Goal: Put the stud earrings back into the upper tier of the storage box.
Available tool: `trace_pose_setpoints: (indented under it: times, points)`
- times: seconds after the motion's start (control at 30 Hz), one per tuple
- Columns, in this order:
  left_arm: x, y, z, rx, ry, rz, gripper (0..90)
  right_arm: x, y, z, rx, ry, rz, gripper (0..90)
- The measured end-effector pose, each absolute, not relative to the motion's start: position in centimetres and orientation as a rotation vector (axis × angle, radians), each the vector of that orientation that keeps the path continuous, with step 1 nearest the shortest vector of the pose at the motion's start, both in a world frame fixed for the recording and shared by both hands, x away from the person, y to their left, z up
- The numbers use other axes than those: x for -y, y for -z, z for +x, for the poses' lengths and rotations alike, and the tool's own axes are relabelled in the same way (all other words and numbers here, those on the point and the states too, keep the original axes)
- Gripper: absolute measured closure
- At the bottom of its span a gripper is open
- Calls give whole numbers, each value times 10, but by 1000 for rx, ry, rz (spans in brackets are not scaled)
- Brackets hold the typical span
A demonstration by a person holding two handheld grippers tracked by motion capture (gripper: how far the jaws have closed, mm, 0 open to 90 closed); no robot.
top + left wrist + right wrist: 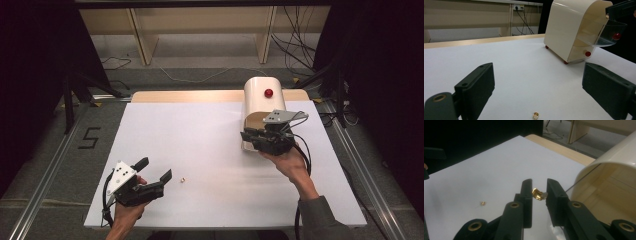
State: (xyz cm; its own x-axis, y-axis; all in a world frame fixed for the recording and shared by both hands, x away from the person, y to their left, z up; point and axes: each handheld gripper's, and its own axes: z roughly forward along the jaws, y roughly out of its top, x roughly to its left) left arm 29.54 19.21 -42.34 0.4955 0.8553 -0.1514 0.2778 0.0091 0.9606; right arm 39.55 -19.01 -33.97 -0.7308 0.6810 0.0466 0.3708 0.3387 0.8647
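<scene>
**Gold ring held at the mouth of the jewellery box**

Beside the cream jewellery box [264,107], the right tongs [539,192] are nearly closed on a small gold ring [538,194], which sits pinched between the two black pads, clear of the table [200,145]. A clear flap [610,35] with a red knob stands swung out from the box front, so an upper compartment appears open. A second small gold piece [183,179], probably another ring or earring, lies loose on the white table top just ahead of the left tongs [155,170], whose jaws stand wide apart and hold nothing.

Judgement: the step in hand is carrying the ring to the open compartment. The next move calls for a steady advance past the flap and a release only once the ring is well inside, as so small a piece could slip or bounce out.

Surface: a plain white sheet over a pale wooden top. Room: dark surrounds, grey floor, loose cables and a light wooden frame behind.
</scene>
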Motion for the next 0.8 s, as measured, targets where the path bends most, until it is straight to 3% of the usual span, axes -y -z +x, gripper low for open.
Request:
trace_pose_setpoints:
  times: [0.8]
  points:
    - [-192,423,295,-1014,-603,1545,105,227,341,408,-2152,-1289,1104,756]
